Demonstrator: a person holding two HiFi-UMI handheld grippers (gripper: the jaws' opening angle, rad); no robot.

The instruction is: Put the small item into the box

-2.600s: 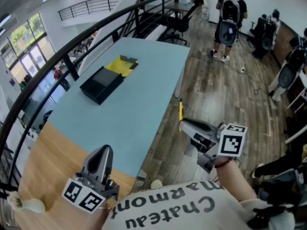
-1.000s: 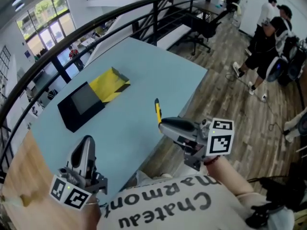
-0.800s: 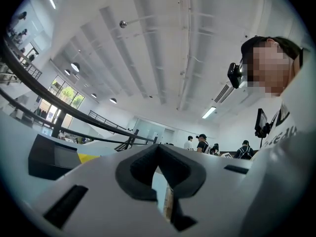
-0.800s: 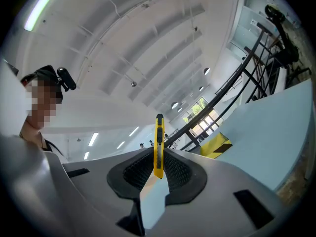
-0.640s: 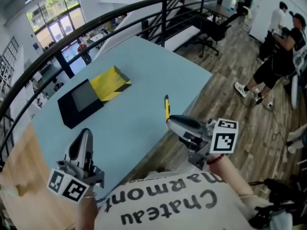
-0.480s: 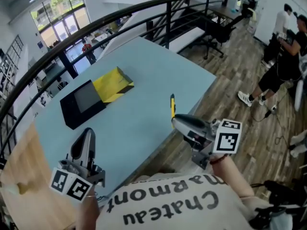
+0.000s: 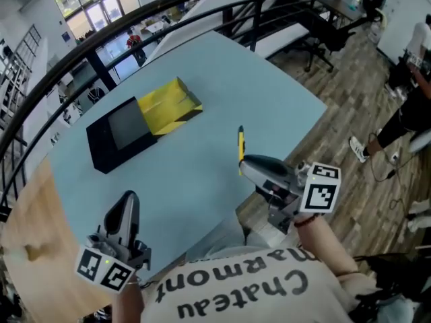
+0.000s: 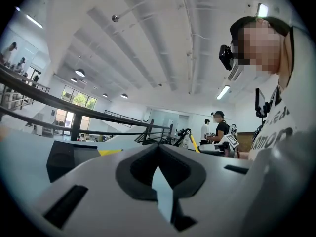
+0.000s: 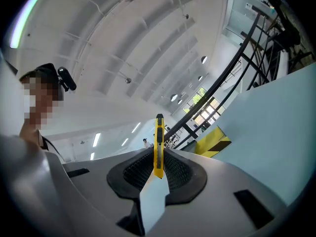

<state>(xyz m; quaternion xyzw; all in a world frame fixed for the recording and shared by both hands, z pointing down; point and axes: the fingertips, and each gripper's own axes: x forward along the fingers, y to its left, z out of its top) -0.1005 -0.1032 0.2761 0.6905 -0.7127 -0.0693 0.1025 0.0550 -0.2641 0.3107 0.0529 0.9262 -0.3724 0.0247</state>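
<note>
A slim yellow utility knife (image 7: 240, 145) sticks out of my right gripper (image 7: 246, 166), which is shut on it above the light blue table (image 7: 202, 66) near its right edge. In the right gripper view the knife (image 9: 158, 143) stands upright between the jaw pads. The black open box (image 7: 120, 134) lies at the table's far left, with its yellow-and-black sleeve (image 7: 169, 104) against its right end. My left gripper (image 7: 127, 204) hovers over the table's near edge, shut and empty. In the left gripper view the box (image 8: 64, 158) shows ahead on the left.
A black railing (image 7: 81, 52) curves round the far side of the table. Wooden flooring (image 7: 350, 93) drops away to the right, with an office chair (image 7: 328, 36) and a person (image 7: 411, 99) there. A wooden surface (image 7: 34, 247) adjoins the table at near left.
My right gripper, still holding the knife, has come in from over the floor to above the table's right edge. The head view has swung left, bringing the box nearer the middle.
</note>
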